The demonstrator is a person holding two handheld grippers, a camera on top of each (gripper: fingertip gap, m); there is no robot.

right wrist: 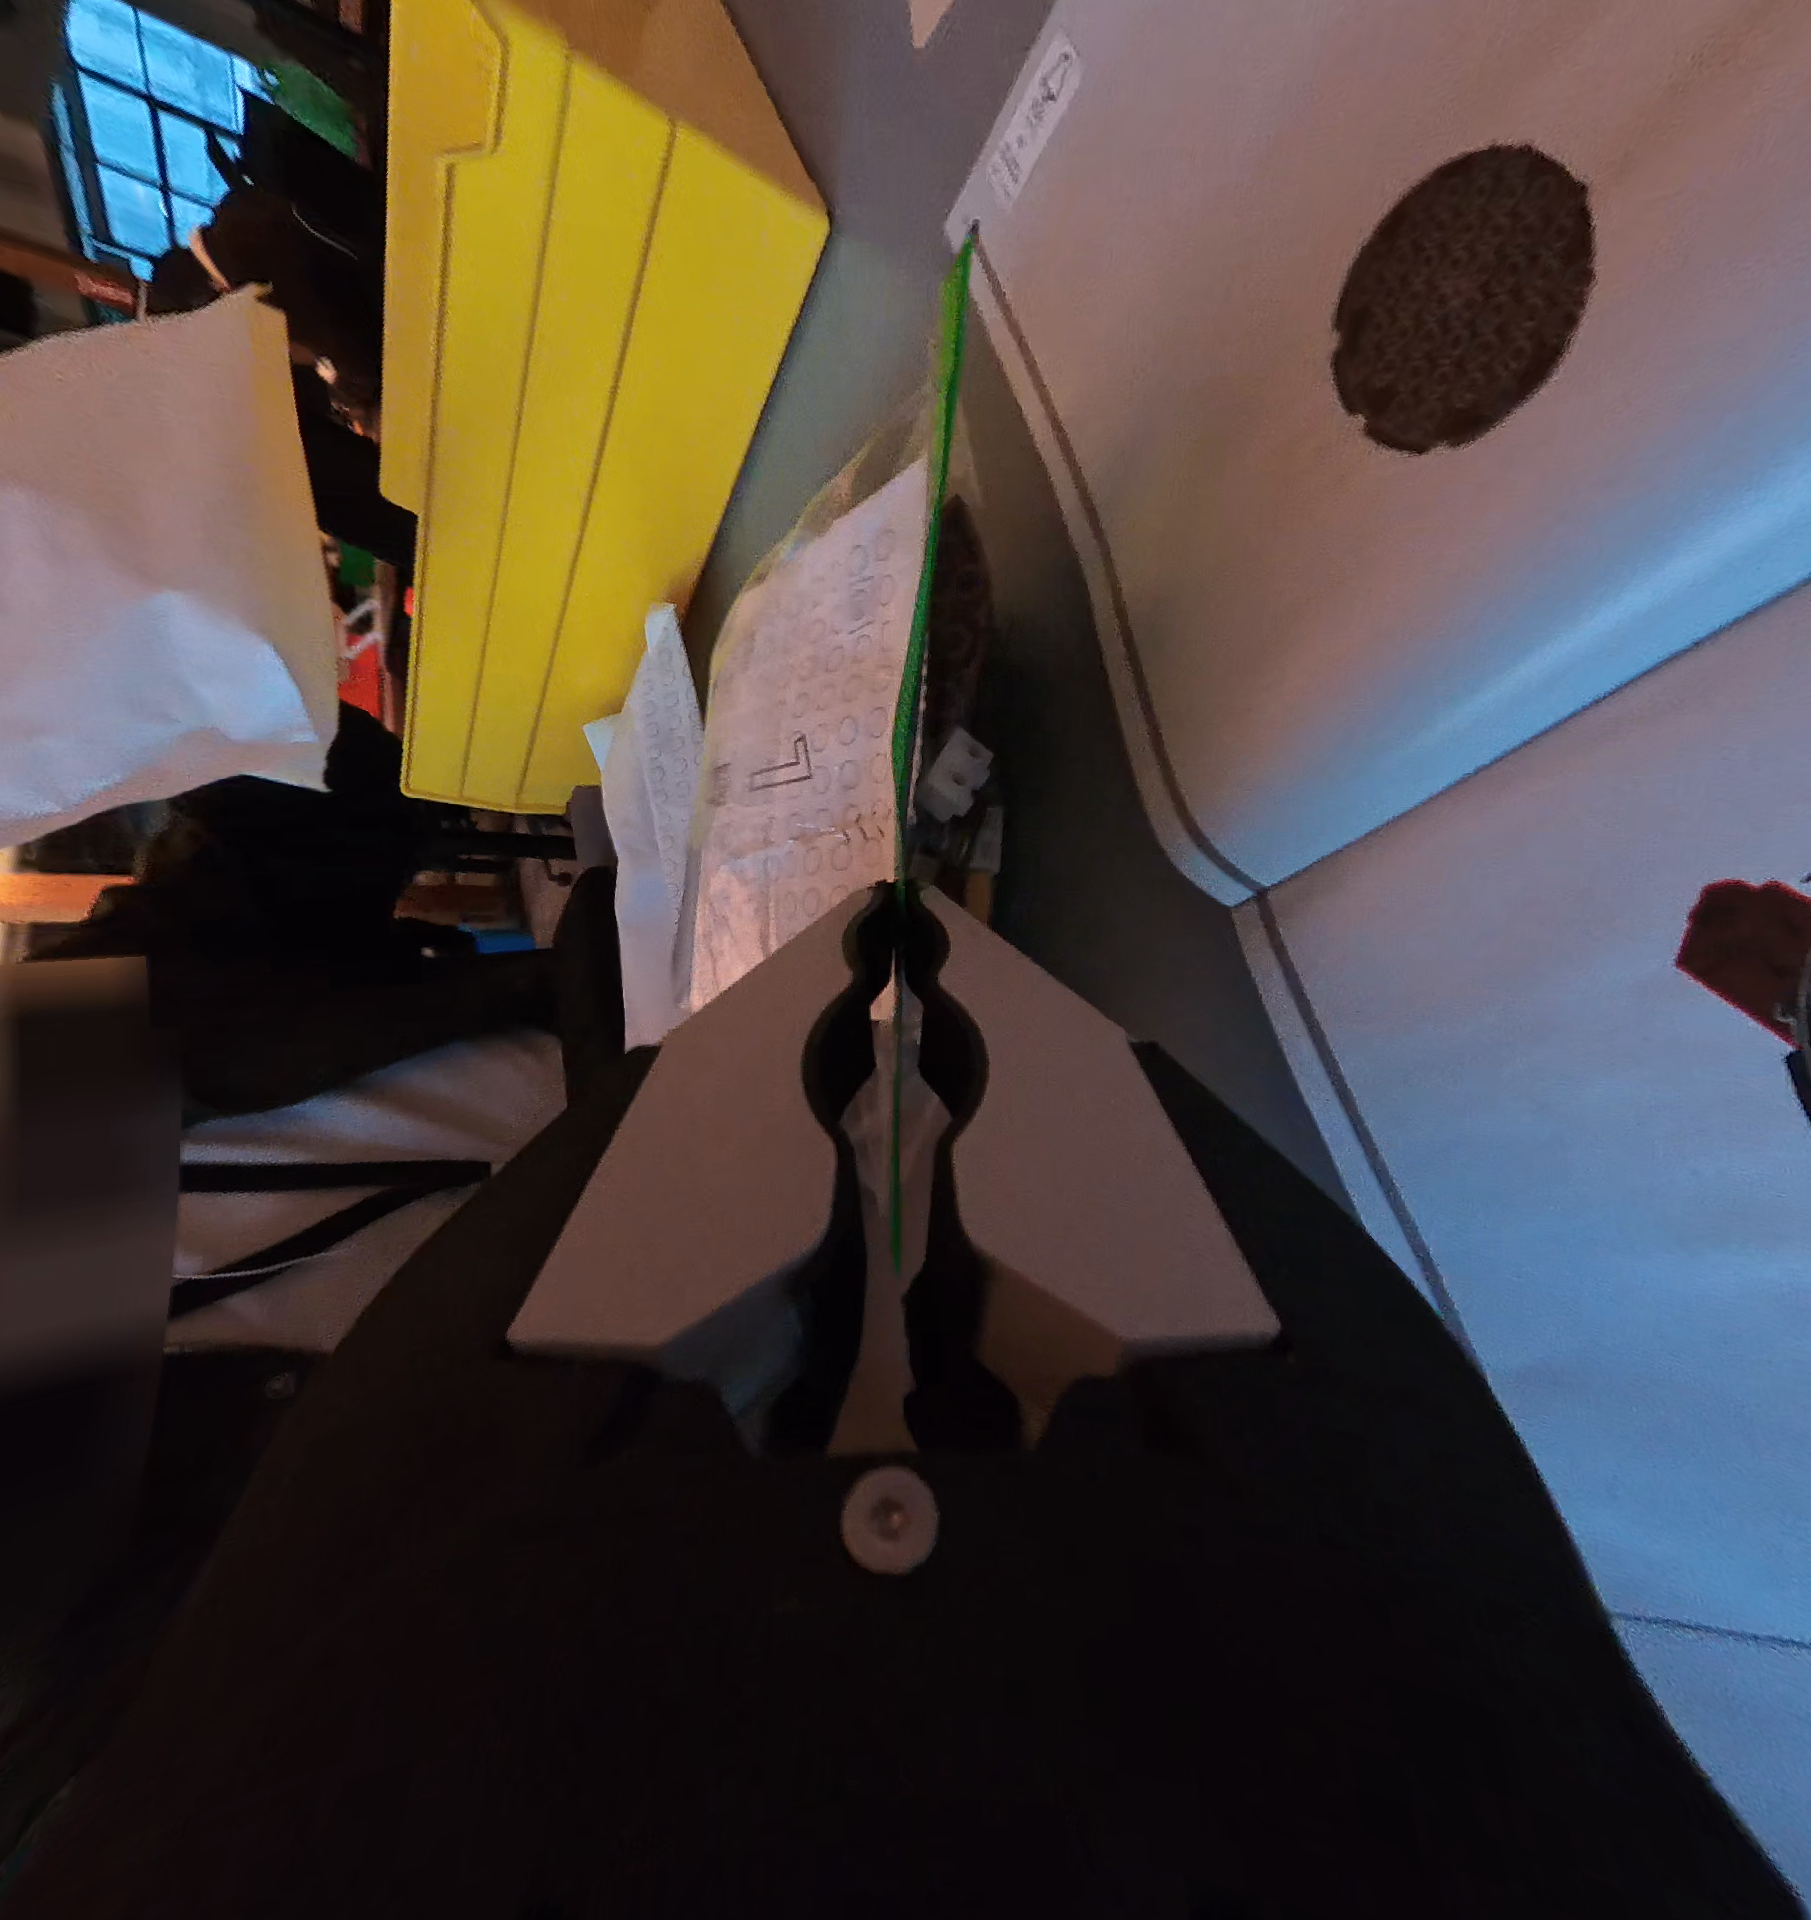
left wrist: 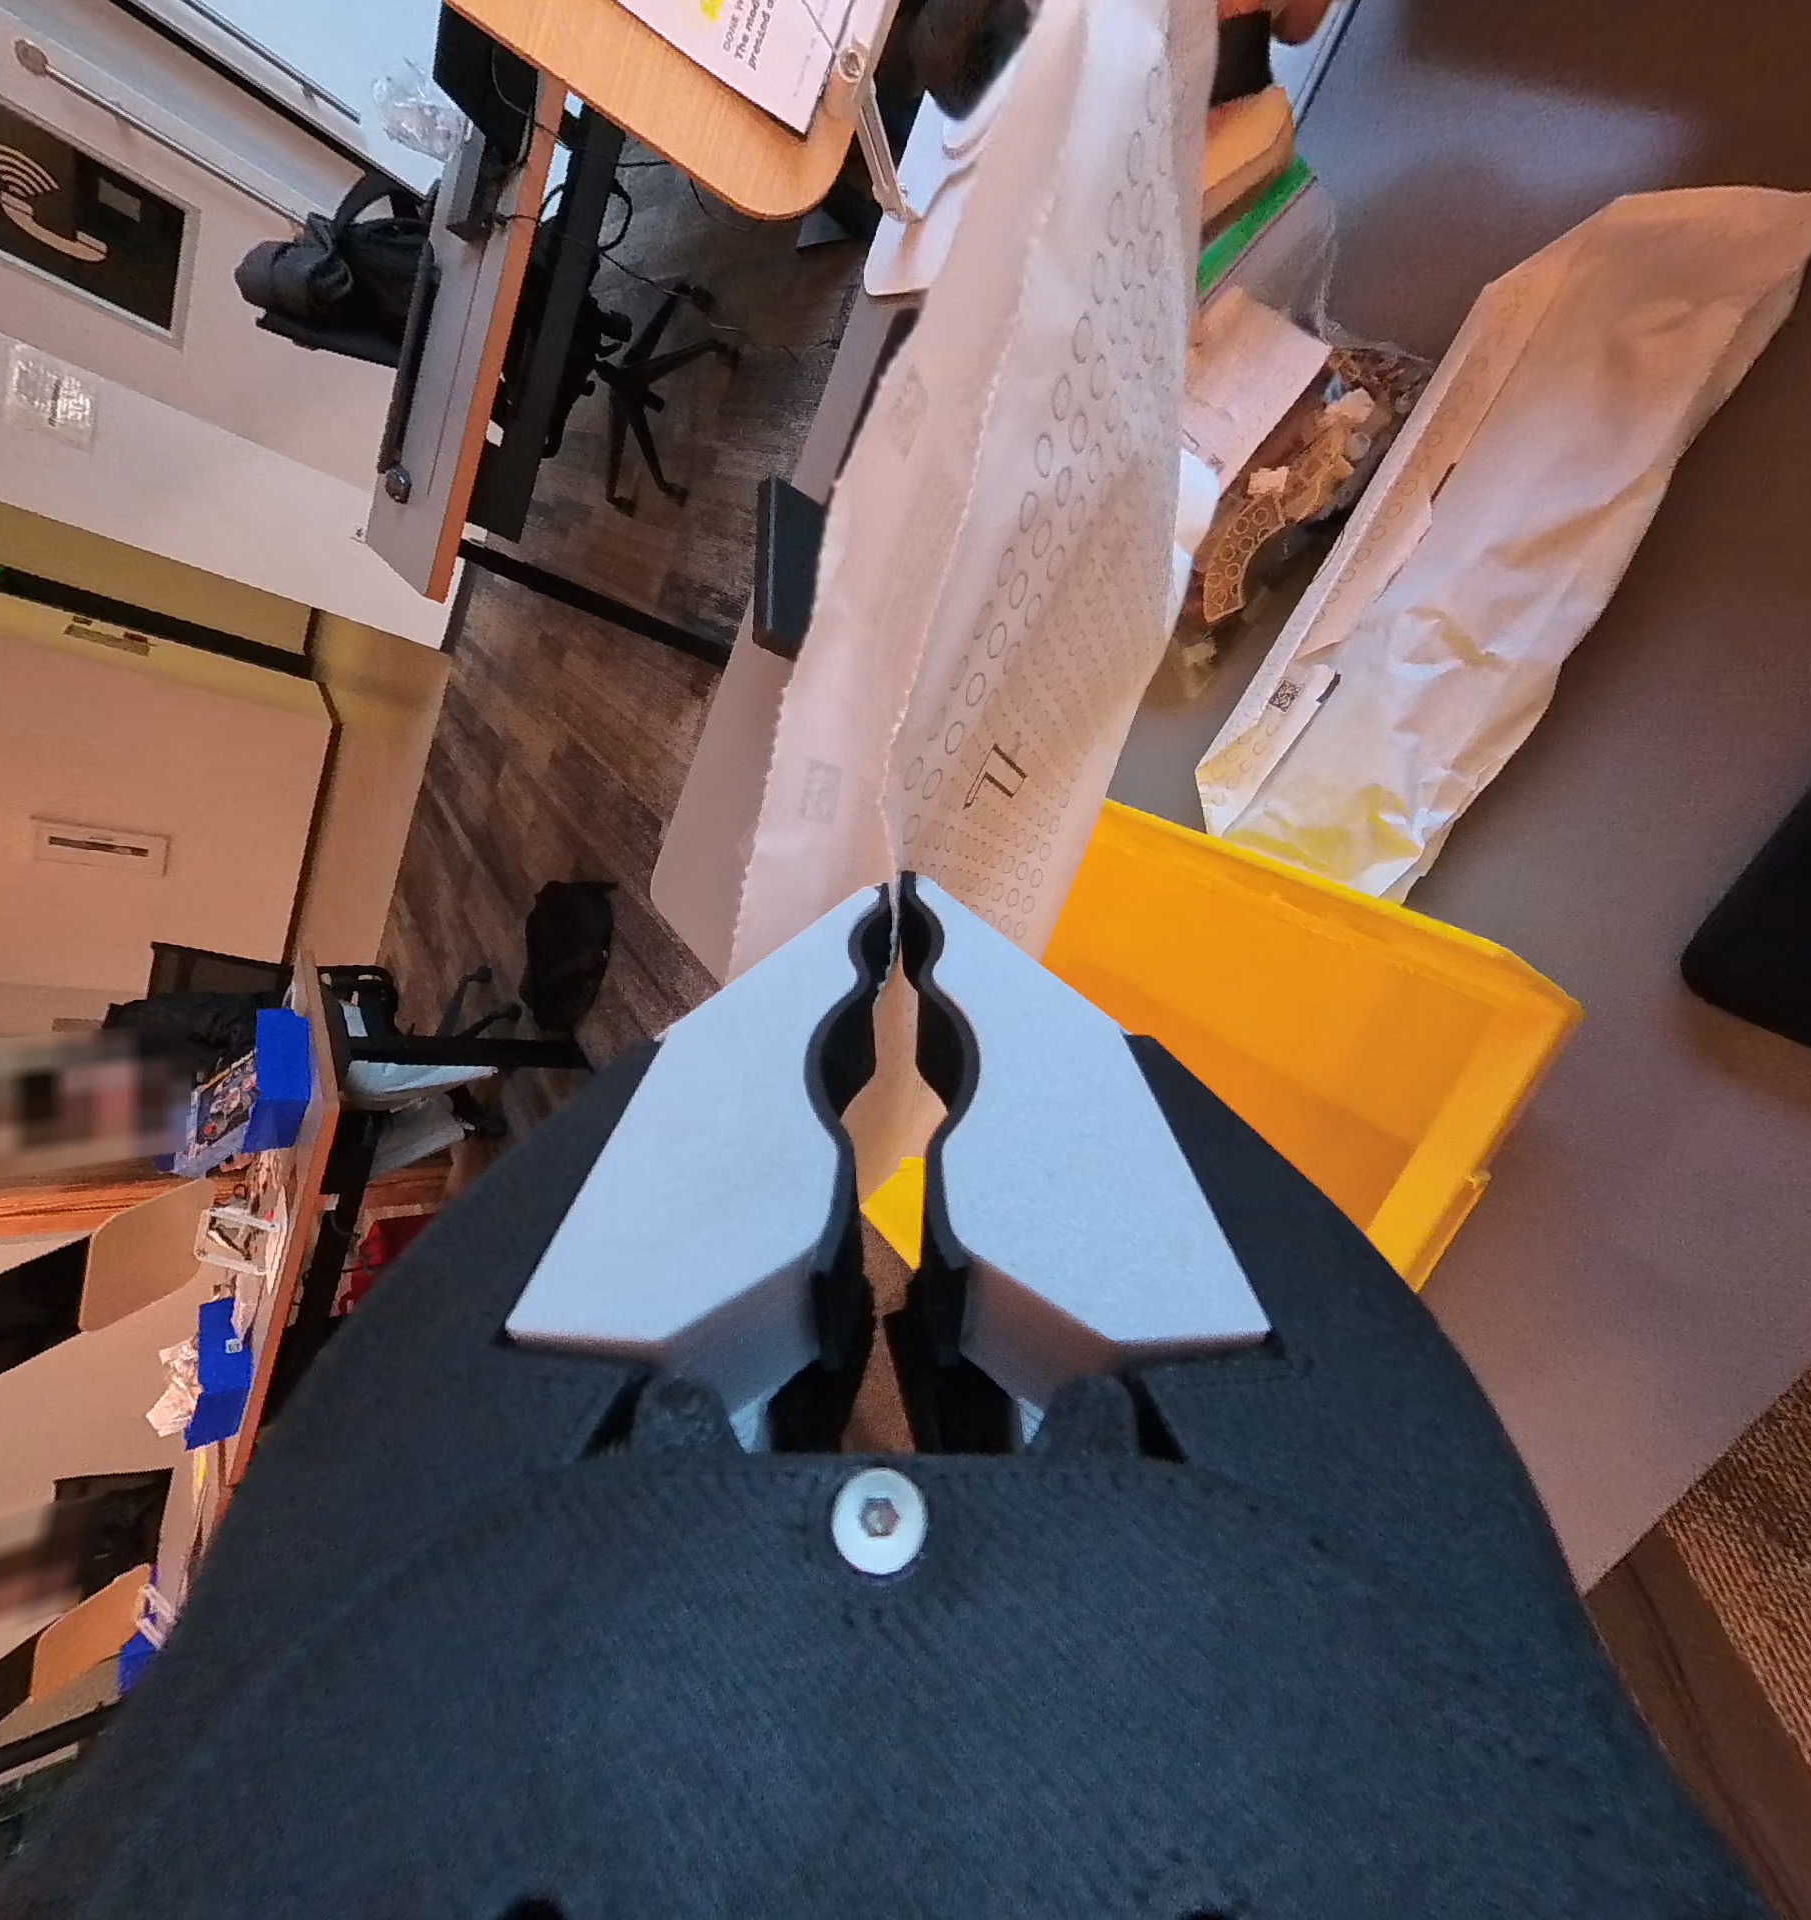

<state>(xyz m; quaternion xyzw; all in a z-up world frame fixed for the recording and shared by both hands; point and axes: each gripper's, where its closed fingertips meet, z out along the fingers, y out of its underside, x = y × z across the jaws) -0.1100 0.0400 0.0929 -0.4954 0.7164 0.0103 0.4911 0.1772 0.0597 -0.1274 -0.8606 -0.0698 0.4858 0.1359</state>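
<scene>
My left gripper [left wrist: 902, 894] is shut on the torn edge of a long white paper bag [left wrist: 1067, 520] printed with small circles; the bag stretches away from the fingertips, above a yellow bin [left wrist: 1296, 1039]. My right gripper [right wrist: 899, 899] is shut on the green-striped edge [right wrist: 932, 499] of a clear plastic bag. Inside that bag are a white circle-printed paper [right wrist: 807, 727] and small bricks [right wrist: 958, 774]. The strip runs between both pads and back into the jaws.
A second crumpled white paper bag [left wrist: 1503, 540] and a heap of tan bricks [left wrist: 1285, 488] lie on the grey table [left wrist: 1607, 1195]. The yellow bin [right wrist: 568, 468] stands left of the plastic bag. A large white printed box [right wrist: 1400, 582] is on the right. About 35 cm separates my left fingertips from my right.
</scene>
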